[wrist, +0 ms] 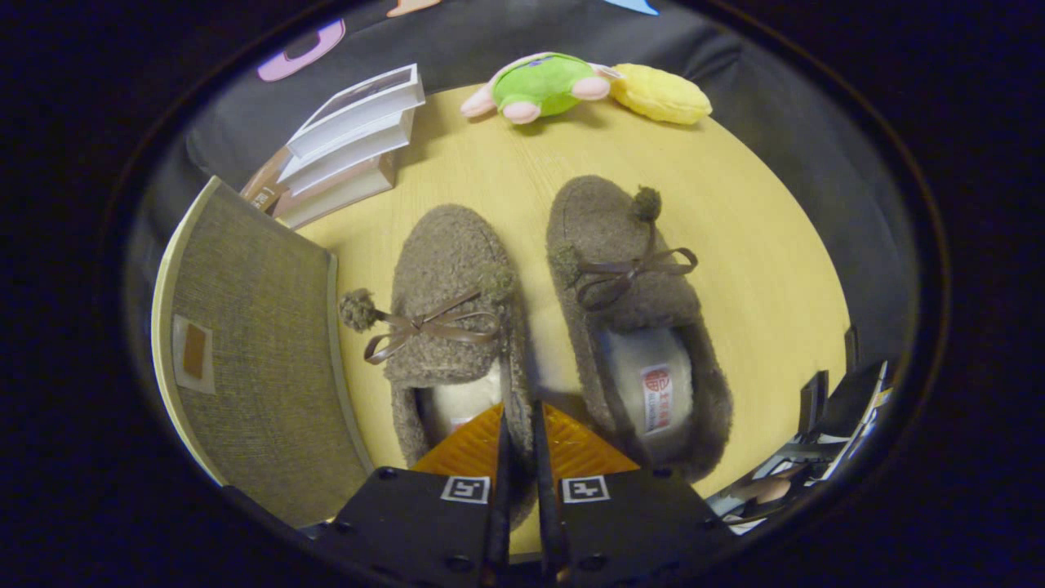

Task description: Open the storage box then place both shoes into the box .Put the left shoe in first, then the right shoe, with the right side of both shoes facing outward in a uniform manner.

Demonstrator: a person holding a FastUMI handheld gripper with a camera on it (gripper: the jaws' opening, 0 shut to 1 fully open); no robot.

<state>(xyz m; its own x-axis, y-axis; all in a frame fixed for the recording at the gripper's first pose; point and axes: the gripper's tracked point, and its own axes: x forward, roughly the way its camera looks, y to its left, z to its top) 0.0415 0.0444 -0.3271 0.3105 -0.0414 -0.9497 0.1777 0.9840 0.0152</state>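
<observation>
Gripping inner collar wall of left shoe [445, 302] | gripper [521, 425] fingers clenched on it | right shoe [629, 310] just beside | storage box [261, 351] left, lid closed | fleece soft, light, compressible; pinch collar rim firmly.

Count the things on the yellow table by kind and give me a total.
Slippers: 2
Plush toys: 2
Books: 3
Storage box: 1
Total: 8
Hand-held gripper pinches the left slipper's inner rim.
</observation>
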